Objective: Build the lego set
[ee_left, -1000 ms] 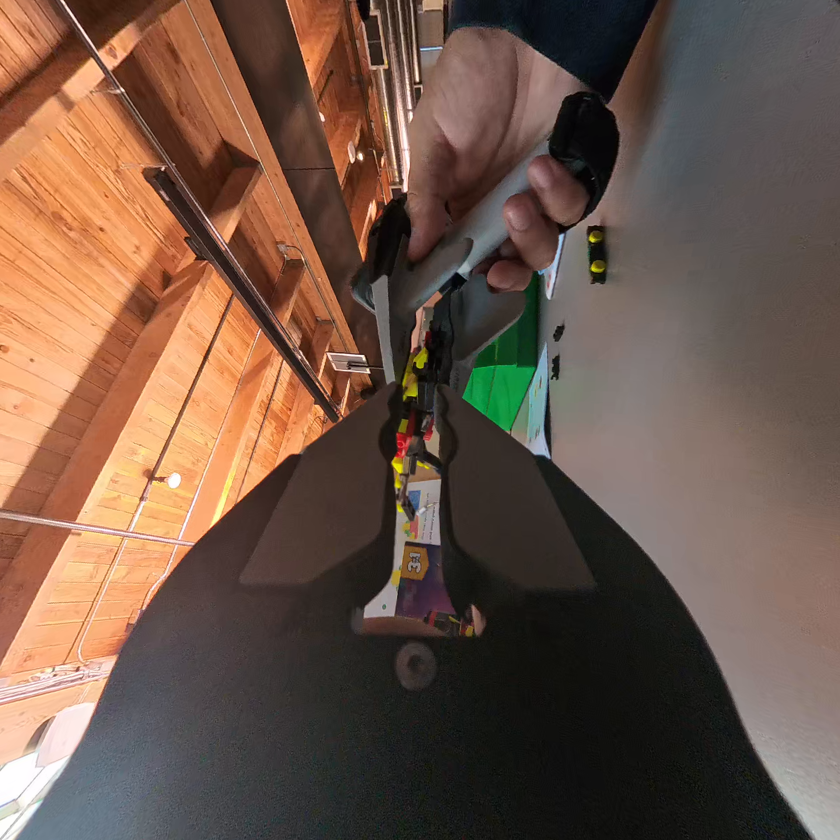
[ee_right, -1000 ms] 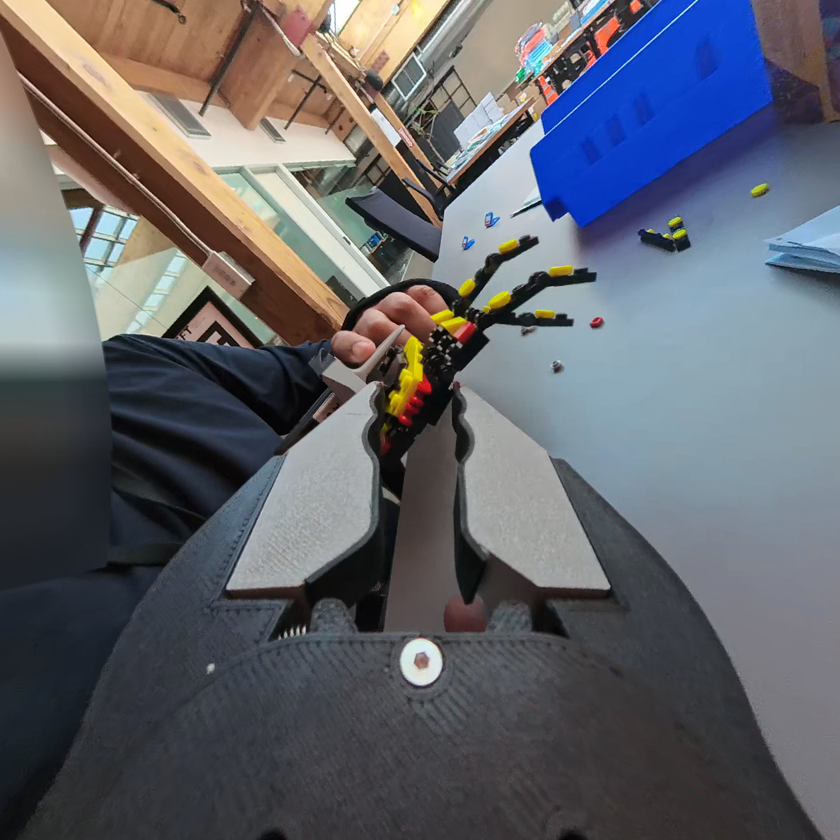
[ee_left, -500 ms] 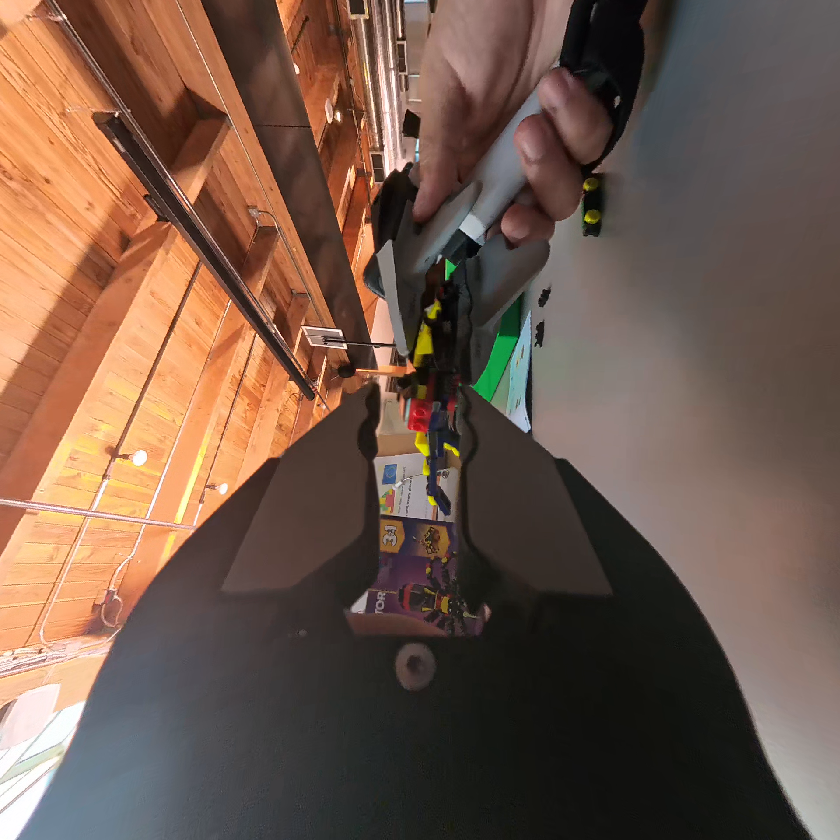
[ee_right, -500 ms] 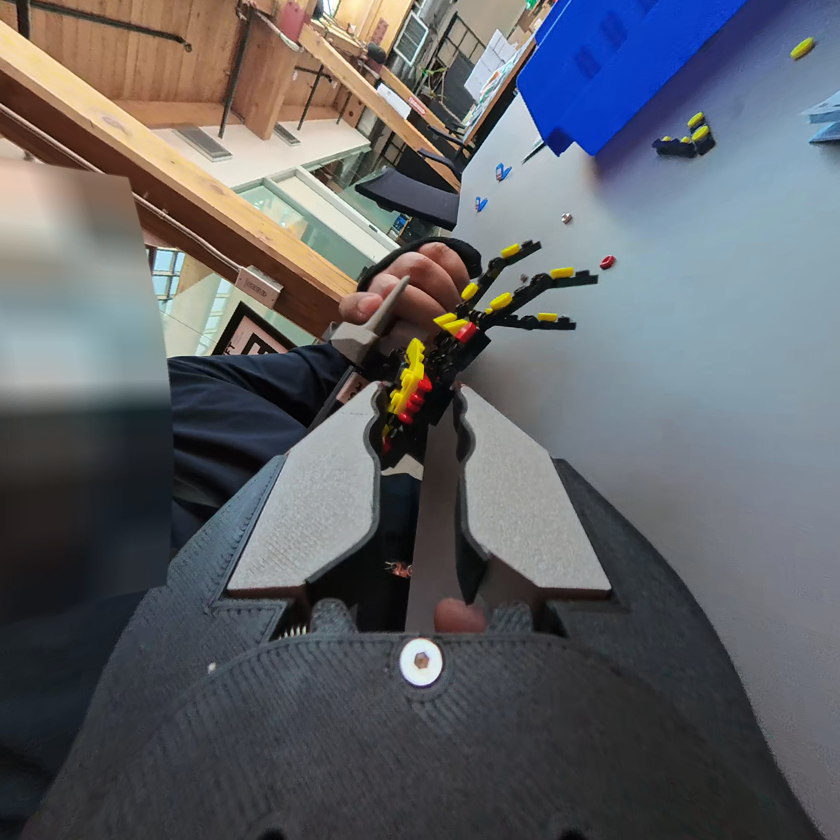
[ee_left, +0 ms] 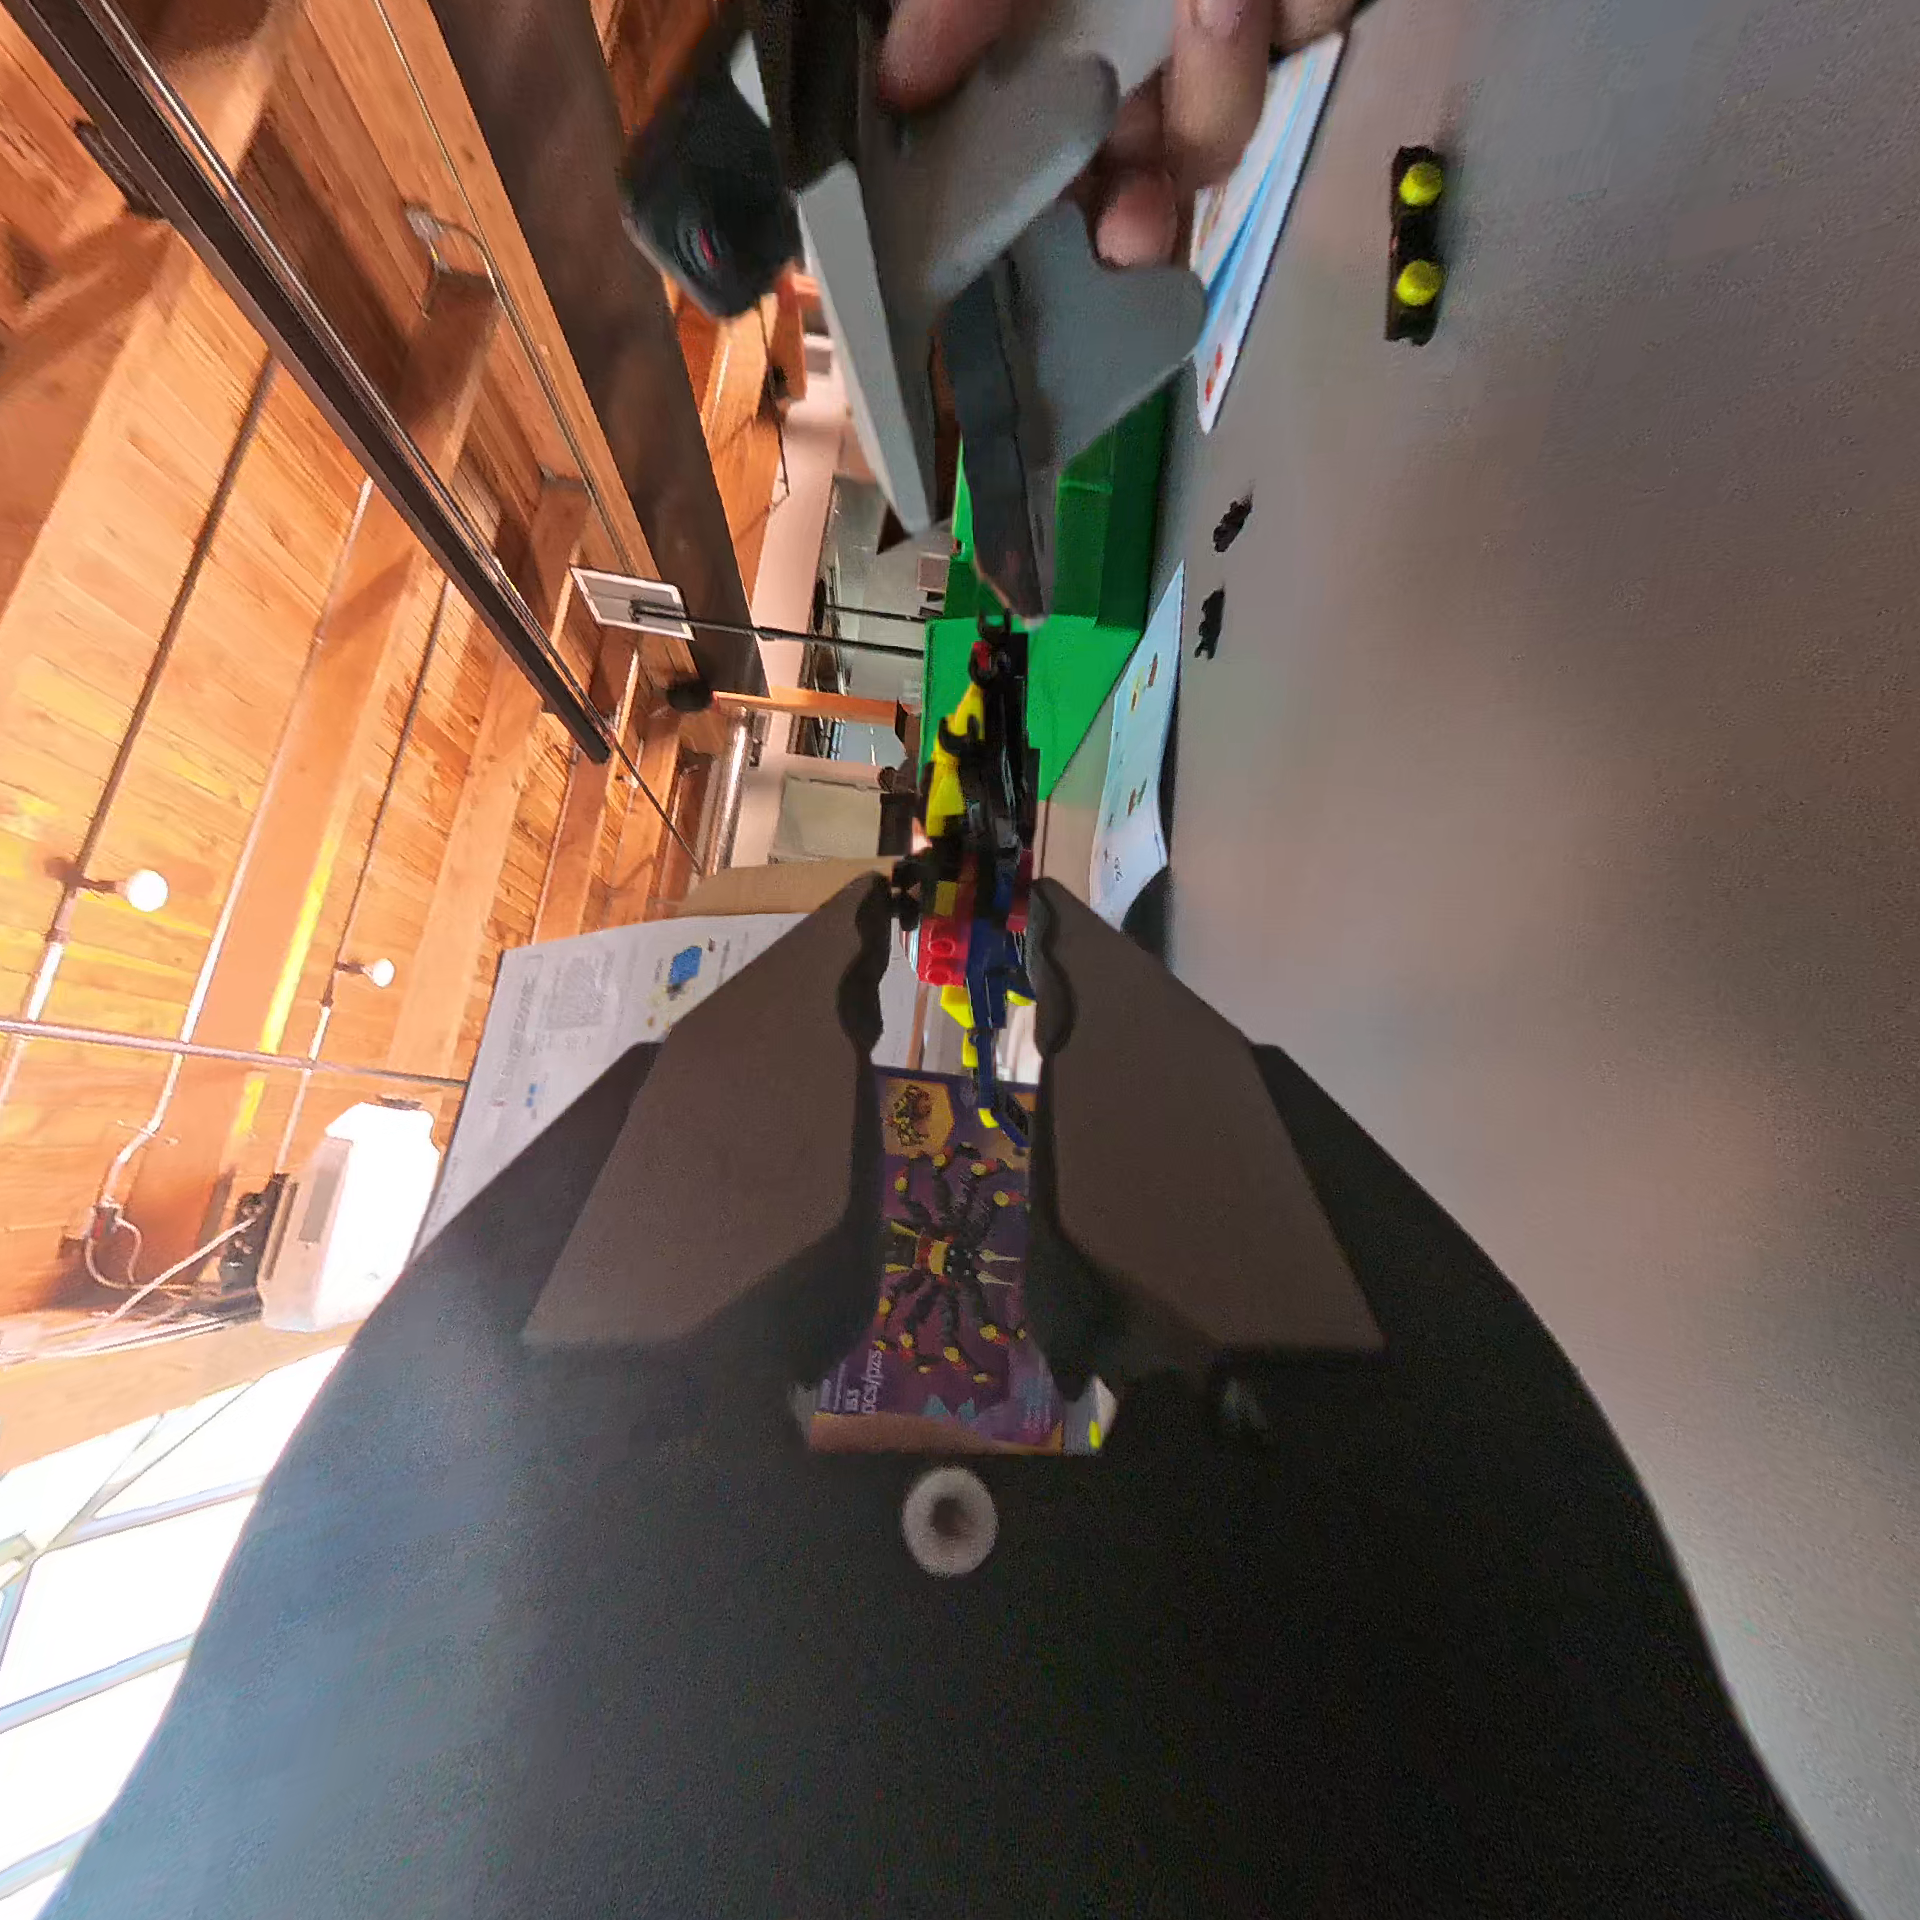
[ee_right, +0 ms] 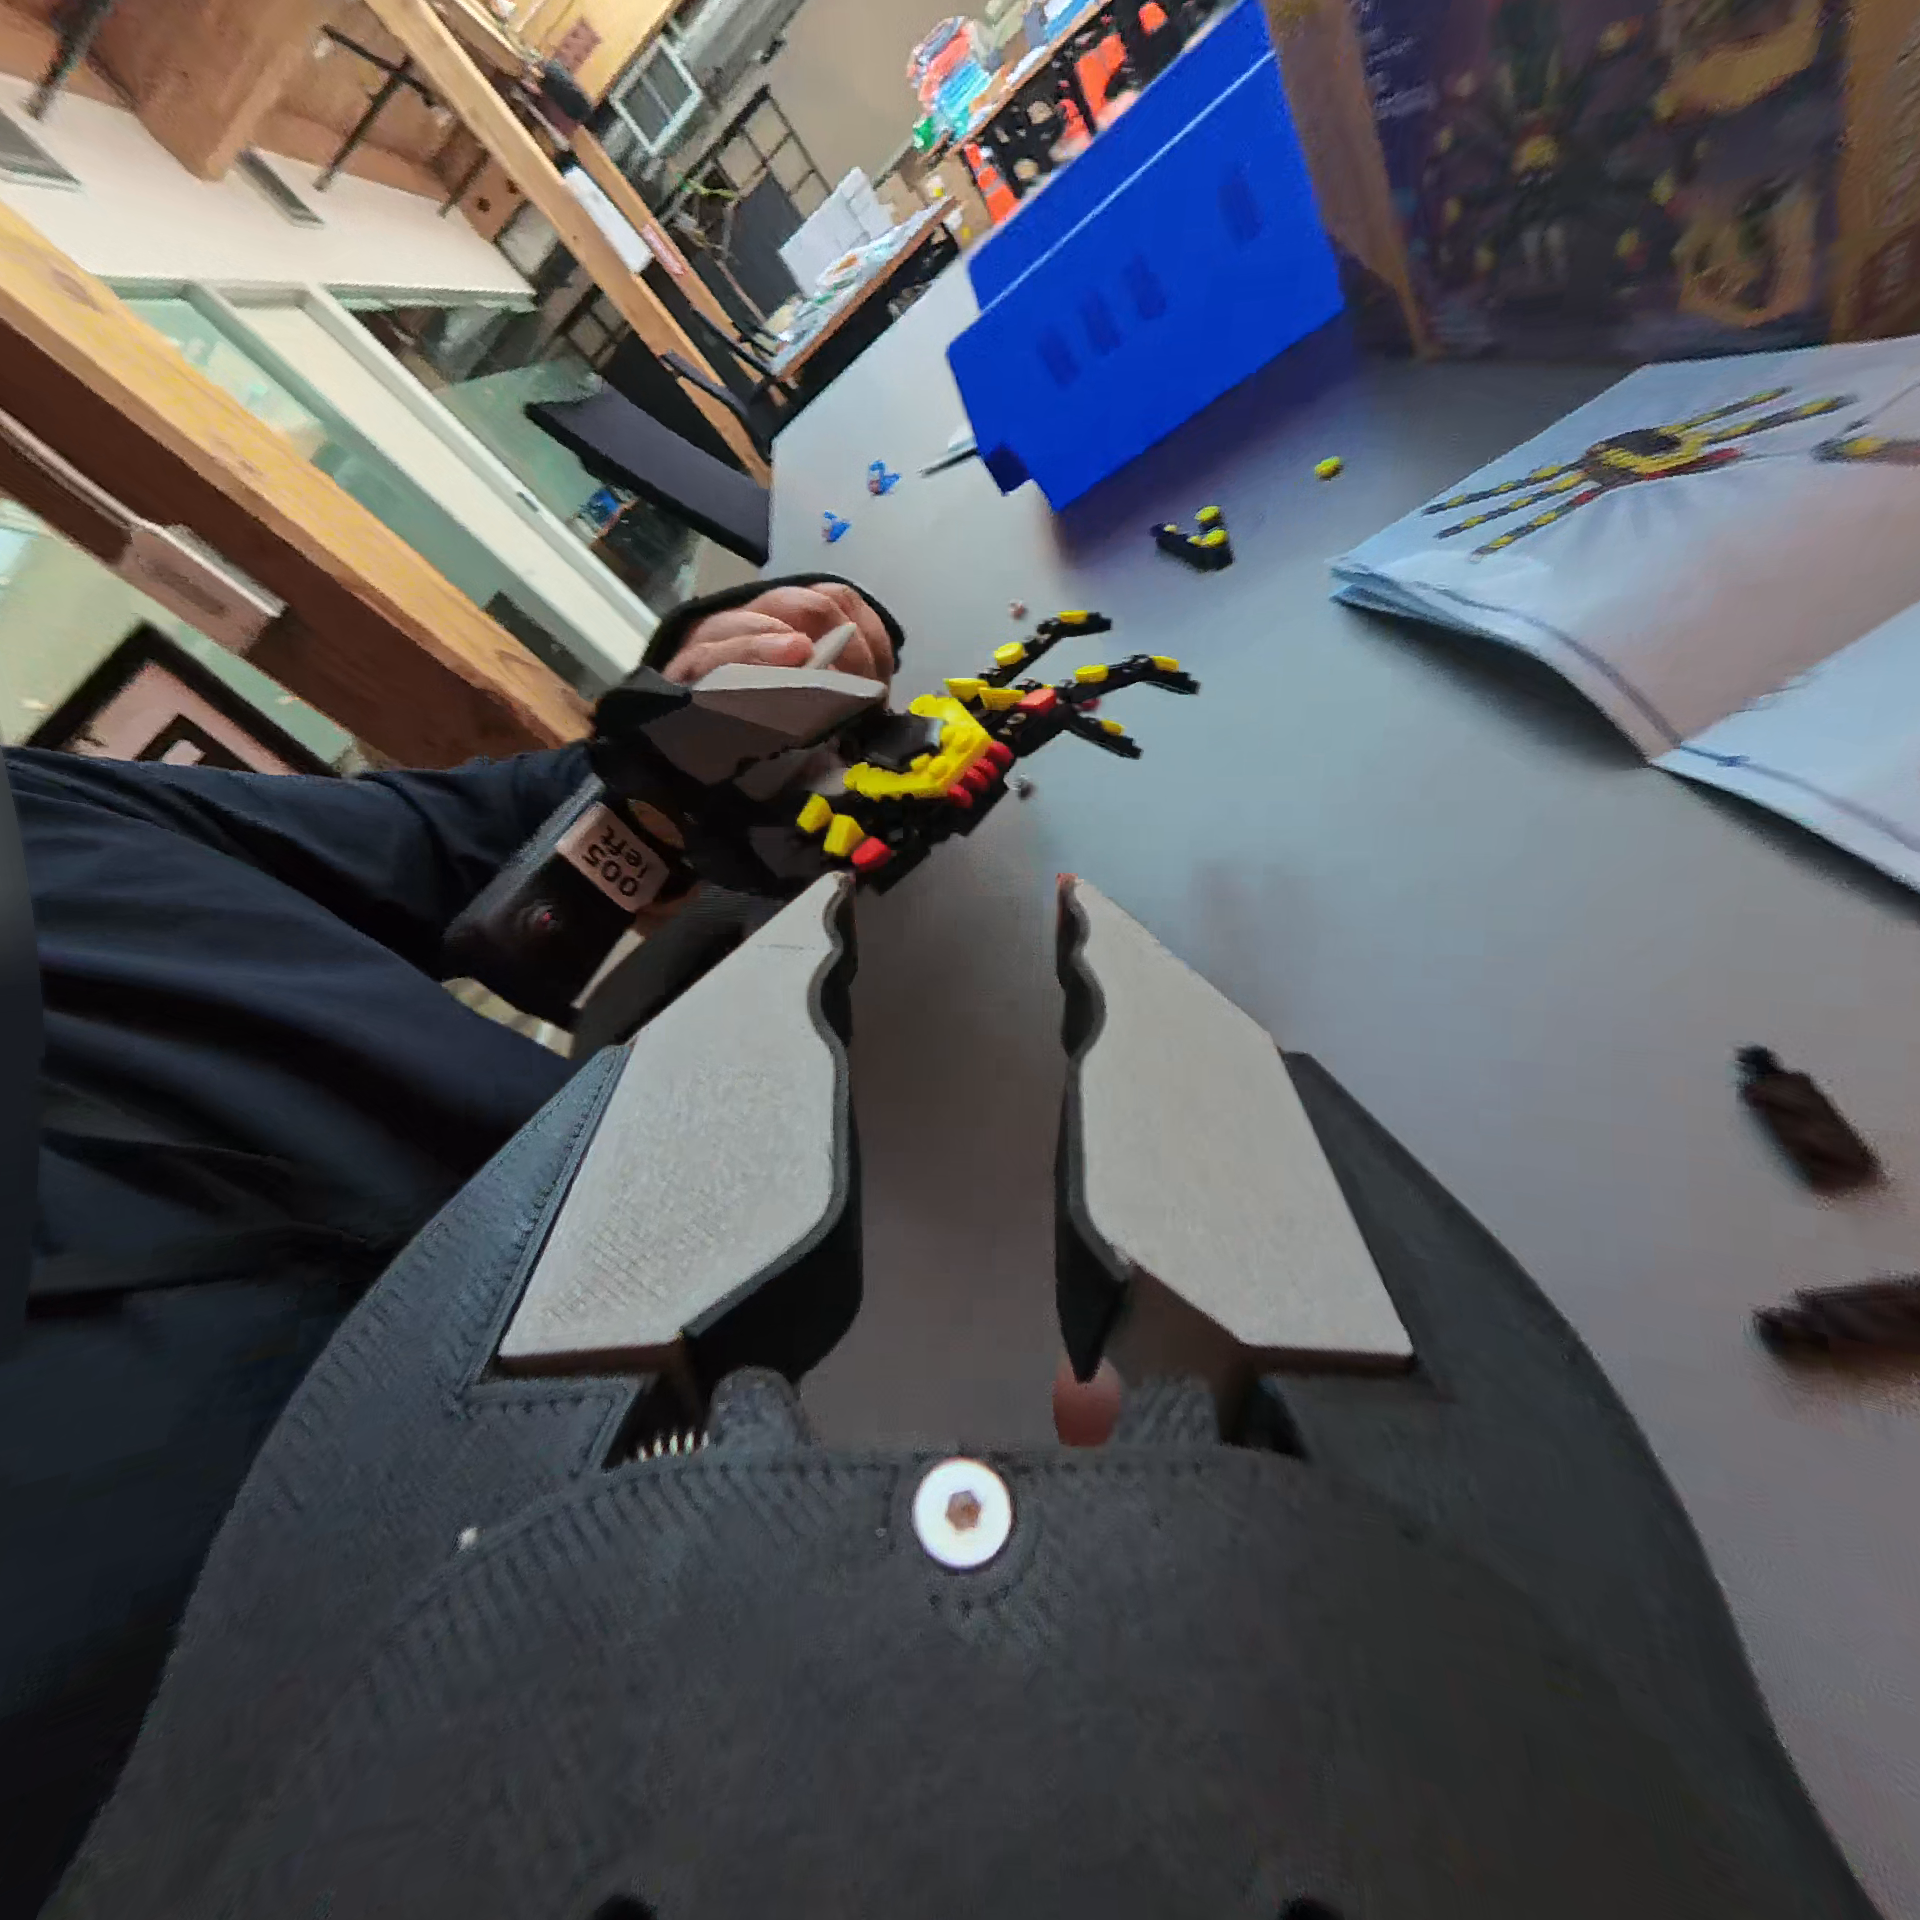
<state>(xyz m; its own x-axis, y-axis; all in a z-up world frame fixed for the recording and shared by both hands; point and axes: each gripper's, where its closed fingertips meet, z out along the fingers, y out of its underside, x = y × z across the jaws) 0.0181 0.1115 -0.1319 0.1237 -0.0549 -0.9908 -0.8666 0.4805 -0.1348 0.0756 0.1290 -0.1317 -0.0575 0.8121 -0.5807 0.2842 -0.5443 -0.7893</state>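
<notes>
While the left tool [ee_left: 958, 914] clamps one spider model [ee_left: 975, 831], the right tool [ee_right: 954, 899] gapes empty, its view alone showing two dark pieces [ee_right: 1808, 1132] lying right on the counter [ee_right: 1403, 935].

Right tool [ee_right: 954, 894] gapes empty beside the spider model [ee_right: 966, 748] the left tool [ee_right: 831, 743] grips.

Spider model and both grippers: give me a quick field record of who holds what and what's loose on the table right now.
model: black, yellow and red lego spider, part-built, held above the table
left gripper: shut on the spider's body
right gripper: open, nothing between its fingers, just short of the spider
loose parts: black-and-yellow leg piece; two dark pieces to the right
booklet: open on the table, right of the spider
blue bin: behind the booklet
</notes>
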